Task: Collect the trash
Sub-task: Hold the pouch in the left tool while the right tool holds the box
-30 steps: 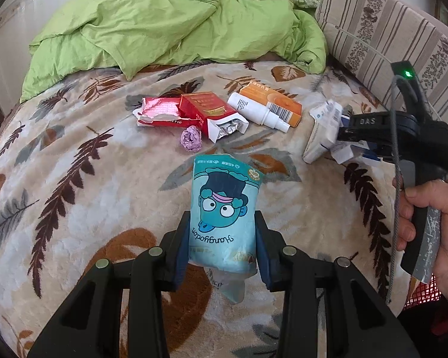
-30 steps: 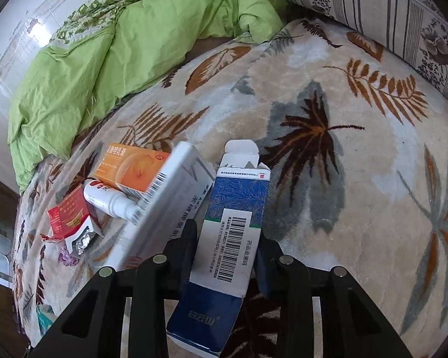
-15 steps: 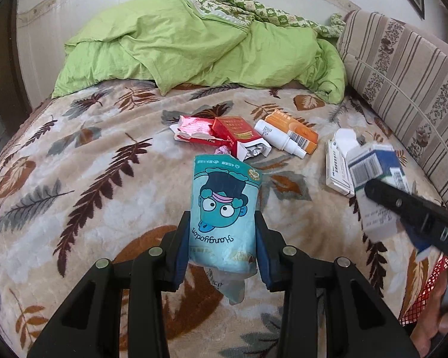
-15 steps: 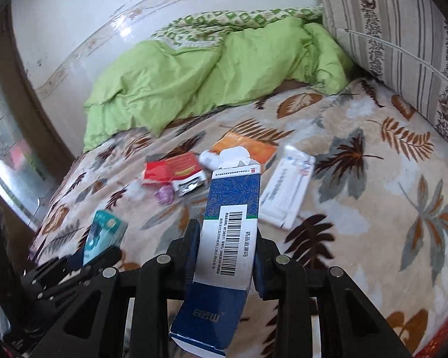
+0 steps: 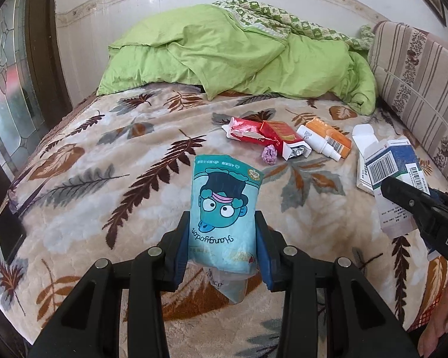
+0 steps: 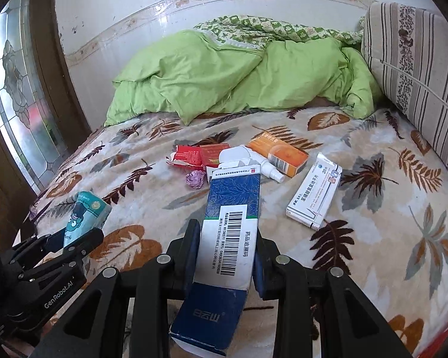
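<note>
My left gripper is shut on a teal cartoon snack pouch, held above the leaf-patterned blanket. My right gripper is shut on a blue and white medicine box with a barcode, its flap open at the far end. The same box shows at the right of the left wrist view. On the bed lie red cartons, a purple crumpled wrapper, a white spray bottle, an orange box and a long white box.
A rumpled green duvet fills the far end of the bed. A striped cushion runs along the right side. A window with patterned glass stands at the left. A dark flat object lies at the bed's left edge.
Both grippers have drawn back from the bed and risen with their loads. The right gripper rolled upright and lifted the blue box away from the long white box, which stays on the blanket.
</note>
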Available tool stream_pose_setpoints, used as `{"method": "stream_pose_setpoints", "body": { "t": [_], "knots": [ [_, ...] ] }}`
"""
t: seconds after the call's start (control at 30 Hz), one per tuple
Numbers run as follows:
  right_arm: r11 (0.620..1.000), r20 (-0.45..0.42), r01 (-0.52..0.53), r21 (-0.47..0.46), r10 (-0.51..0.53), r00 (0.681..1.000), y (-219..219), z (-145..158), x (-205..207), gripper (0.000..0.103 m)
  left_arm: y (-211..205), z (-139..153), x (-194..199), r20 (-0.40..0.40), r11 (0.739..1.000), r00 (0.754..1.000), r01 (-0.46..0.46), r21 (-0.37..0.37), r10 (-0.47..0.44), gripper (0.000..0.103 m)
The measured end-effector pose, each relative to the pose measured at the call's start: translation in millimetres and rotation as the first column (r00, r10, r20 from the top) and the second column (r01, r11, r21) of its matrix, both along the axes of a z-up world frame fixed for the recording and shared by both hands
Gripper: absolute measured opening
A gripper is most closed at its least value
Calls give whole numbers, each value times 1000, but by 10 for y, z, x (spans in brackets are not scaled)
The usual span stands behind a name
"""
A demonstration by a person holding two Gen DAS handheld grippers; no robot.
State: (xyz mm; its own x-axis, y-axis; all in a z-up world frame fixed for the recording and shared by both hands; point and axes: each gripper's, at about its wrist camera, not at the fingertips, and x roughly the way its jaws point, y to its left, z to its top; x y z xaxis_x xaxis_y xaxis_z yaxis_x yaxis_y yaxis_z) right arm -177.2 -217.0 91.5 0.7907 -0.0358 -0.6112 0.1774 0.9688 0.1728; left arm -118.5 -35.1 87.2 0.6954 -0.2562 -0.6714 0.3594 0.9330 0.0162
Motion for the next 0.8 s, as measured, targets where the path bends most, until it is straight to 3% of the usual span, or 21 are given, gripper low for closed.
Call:
{"method": "stream_pose_setpoints", "body": {
  "t": [0.33,0.57,0.8],
  "knots": [
    [997,16,36,-61,-35,999,8,-14,28,33,-42,-21,73,-4,1000,1000,2,-6,-2,39],
    [997,23,2,-78,0,1000,99,1,52,33,-49,-37,114,-12,1000,1000,0,-11,0,39],
    [988,6,-15,-152,16,1000,201,12,48,33,-40,-38,110,-9,1000,1000,0,-10,0,39]
  ]
}}
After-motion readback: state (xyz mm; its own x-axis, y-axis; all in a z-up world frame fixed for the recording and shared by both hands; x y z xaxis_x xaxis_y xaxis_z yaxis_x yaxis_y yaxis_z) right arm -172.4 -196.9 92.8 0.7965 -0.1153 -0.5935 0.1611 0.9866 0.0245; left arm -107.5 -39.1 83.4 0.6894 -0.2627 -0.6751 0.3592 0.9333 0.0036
